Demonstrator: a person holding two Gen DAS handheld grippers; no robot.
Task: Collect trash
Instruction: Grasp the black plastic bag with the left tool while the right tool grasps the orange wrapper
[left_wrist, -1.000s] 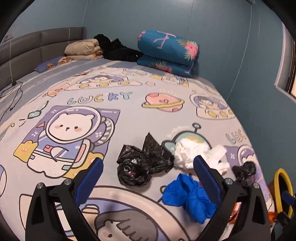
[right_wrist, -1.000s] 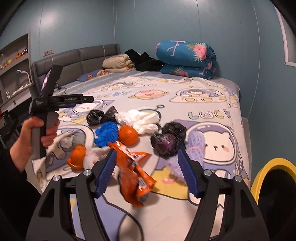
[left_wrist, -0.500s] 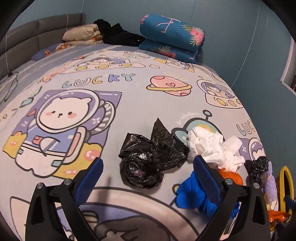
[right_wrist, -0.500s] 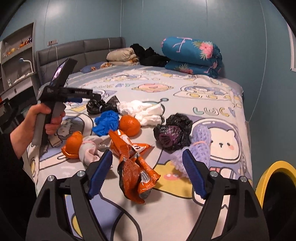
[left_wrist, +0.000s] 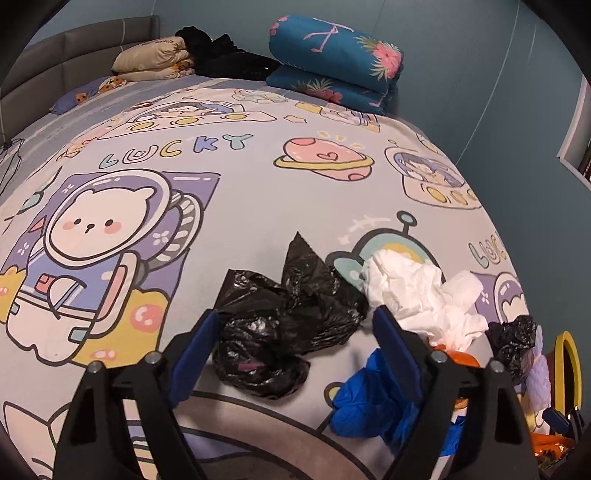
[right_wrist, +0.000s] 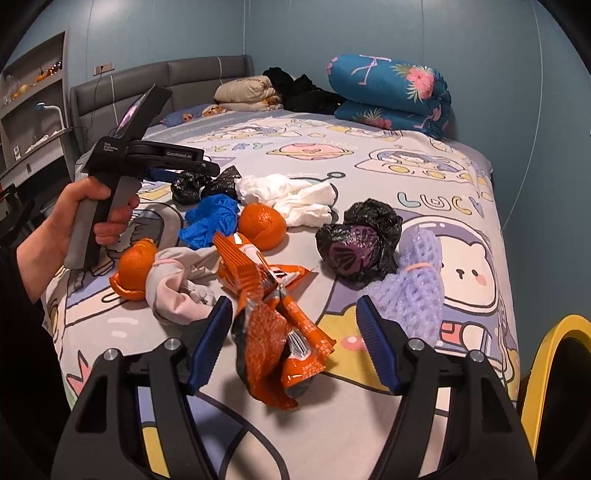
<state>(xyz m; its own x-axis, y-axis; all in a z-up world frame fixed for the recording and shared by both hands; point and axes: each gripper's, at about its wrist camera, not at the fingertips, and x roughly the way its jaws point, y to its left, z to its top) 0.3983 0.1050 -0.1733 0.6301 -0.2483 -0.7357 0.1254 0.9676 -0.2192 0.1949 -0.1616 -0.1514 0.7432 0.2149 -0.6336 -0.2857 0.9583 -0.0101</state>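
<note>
Left gripper (left_wrist: 291, 343) spread wide around the black bag (left_wrist: 280, 325), probably not touching it. Right gripper (right_wrist: 295, 332) wide open too, empty, orange wrapper (right_wrist: 273, 328) between its fingers near the bed's (right_wrist: 424, 177) foot edge.

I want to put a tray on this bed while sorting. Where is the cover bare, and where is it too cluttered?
Bare: the wide stretch of bed cover between the black bag and the folded quilt, over the LUCKY print. Also the near edge below the orange wrapper. Crowded: the band from the orange peel through the blue glove and white tissue to the purple foam net.
</note>
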